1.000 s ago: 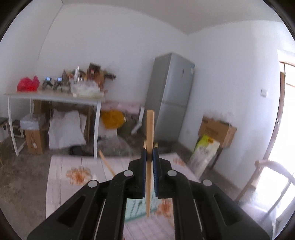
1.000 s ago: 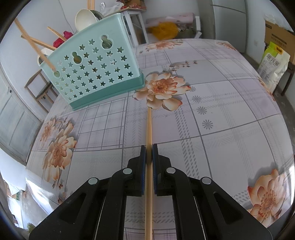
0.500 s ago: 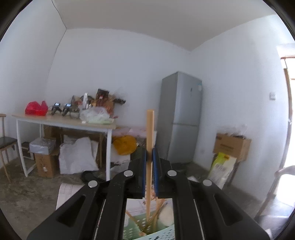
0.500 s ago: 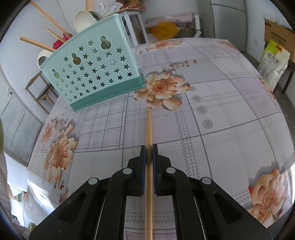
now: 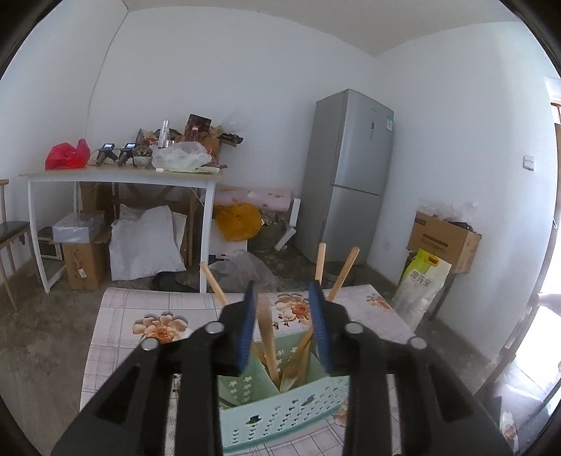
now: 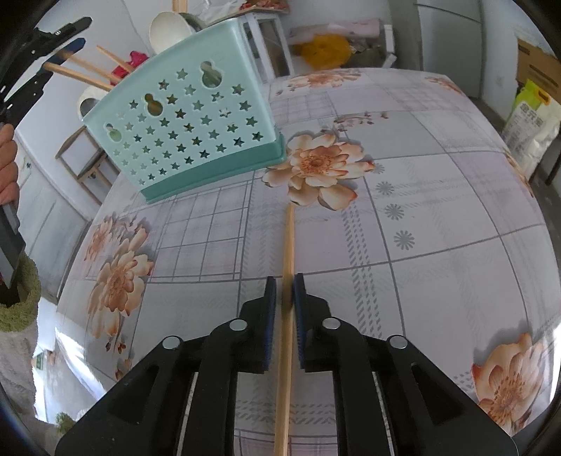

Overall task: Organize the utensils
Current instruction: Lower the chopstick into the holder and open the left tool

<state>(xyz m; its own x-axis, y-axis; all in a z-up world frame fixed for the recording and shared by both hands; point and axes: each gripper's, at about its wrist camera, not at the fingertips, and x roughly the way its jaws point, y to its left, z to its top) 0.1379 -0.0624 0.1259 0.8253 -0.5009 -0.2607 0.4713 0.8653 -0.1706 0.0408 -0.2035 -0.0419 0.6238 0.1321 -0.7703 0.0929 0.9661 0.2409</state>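
A teal star-punched utensil holder [image 6: 182,133] stands on the floral tablecloth [image 6: 438,210]. It holds several wooden chopsticks [image 6: 77,72] and a white spoon [image 6: 168,29]. My left gripper [image 5: 284,308] hovers just above the holder [image 5: 280,403]. Its jaws are opening, and a blurred chopstick [image 5: 268,336] stands loose between them, its lower end inside the holder. My right gripper [image 6: 284,284] points down at the table. Its jaws are opening around a chopstick [image 6: 288,238] that lies flat on the cloth, with a gap beside the left pad.
A person's hand [image 6: 7,165] shows at the left edge, and the left gripper [image 6: 81,33] reaches in over the holder. Beyond the table are a grey fridge [image 5: 350,168], a cluttered white side table [image 5: 122,175], a cardboard box [image 5: 441,242] and a yellow-green bag [image 5: 420,284].
The left gripper has sunk toward the holder and opened, letting its chopstick drop in. The right gripper stayed put, but its jaws have parted slightly from the chopstick on the table.
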